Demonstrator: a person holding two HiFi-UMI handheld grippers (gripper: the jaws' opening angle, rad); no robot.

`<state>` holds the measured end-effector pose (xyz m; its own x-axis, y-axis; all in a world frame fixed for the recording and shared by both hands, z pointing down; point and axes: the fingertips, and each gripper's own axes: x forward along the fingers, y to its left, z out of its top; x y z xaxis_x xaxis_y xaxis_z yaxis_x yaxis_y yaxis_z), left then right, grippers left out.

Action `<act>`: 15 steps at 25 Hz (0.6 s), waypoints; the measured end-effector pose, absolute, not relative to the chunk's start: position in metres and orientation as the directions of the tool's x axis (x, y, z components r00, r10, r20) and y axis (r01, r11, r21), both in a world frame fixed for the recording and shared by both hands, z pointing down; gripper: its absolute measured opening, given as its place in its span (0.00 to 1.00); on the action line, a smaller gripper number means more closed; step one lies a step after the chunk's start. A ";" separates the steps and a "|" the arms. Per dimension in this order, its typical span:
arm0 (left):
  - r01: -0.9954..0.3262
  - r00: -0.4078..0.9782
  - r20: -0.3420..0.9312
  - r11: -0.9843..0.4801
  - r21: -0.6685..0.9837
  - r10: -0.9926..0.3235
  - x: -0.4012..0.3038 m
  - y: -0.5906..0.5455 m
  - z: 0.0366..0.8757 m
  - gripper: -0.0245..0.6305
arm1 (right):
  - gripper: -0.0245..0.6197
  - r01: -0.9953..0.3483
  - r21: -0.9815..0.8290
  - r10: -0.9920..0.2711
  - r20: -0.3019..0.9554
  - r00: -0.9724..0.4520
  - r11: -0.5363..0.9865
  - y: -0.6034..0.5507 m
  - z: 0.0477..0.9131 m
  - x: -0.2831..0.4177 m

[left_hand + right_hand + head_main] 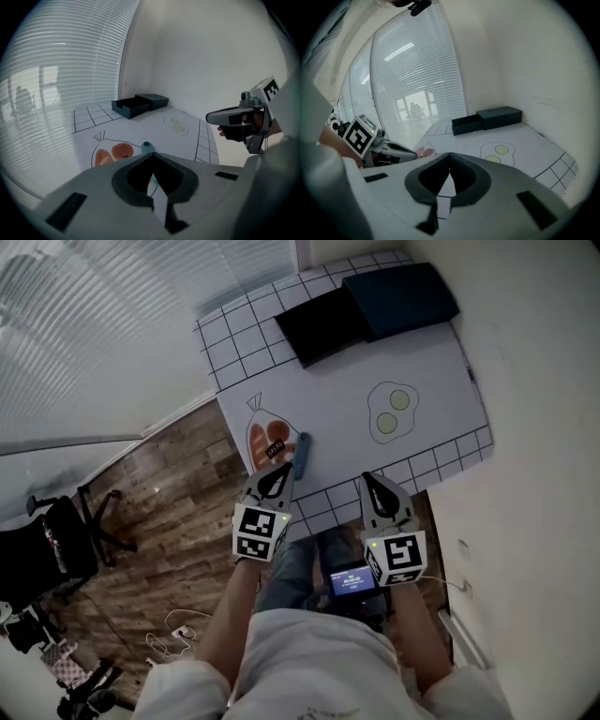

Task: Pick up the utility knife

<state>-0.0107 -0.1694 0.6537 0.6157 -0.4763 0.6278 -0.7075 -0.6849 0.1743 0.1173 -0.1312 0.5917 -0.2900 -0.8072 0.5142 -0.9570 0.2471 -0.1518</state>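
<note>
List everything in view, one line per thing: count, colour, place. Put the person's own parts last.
mat: one, white with black grid and drawings of sausages and fried eggs, ahead of the person.
utility knife: one, blue, on the mat beside the sausage drawing.
black box: one, at the mat's far end.
dark blue box: one, right of the black box.
office chair: one, black, on the wood floor at left.
cables: a few, white, on the floor.
blinds: white, far left.
screen device: one, dark, at the person's waist.
left claw: shut, empty, just short of the knife.
right claw: shut, empty, over the mat's near edge.
</note>
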 end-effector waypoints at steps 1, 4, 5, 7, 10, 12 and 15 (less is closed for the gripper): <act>-0.709 0.607 0.644 -0.684 0.174 -0.465 -0.011 -0.168 0.659 0.05 | 0.05 -0.958 -0.147 -0.805 0.520 -0.287 0.246 -0.131 0.594 0.118; -0.706 0.598 0.682 -0.679 0.200 -0.421 -0.009 -0.166 0.670 0.05 | 0.05 -0.960 -0.134 -0.799 0.532 -0.280 0.246 -0.130 0.599 0.120; -0.701 0.605 0.686 -0.679 0.217 -0.405 -0.007 -0.166 0.672 0.05 | 0.05 -0.960 -0.136 -0.798 0.534 -0.279 0.245 -0.130 0.600 0.120; -0.690 0.621 0.684 -0.682 0.243 -0.384 -0.004 -0.165 0.673 0.05 | 0.05 -0.959 -0.141 -0.793 0.540 -0.281 0.244 -0.128 0.601 0.120; -0.689 0.633 0.674 -0.674 0.267 -0.381 -0.001 -0.166 0.672 0.13 | 0.05 -0.957 -0.146 -0.789 0.541 -0.290 0.251 -0.126 0.602 0.119; -0.690 0.632 0.682 -0.669 0.277 -0.369 -0.001 -0.166 0.675 0.20 | 0.05 -0.957 -0.150 -0.789 0.542 -0.291 0.249 -0.126 0.603 0.120; -0.702 0.608 0.709 -0.660 0.268 -0.358 -0.004 -0.164 0.684 0.23 | 0.05 -0.957 -0.149 -0.789 0.541 -0.290 0.250 -0.126 0.602 0.120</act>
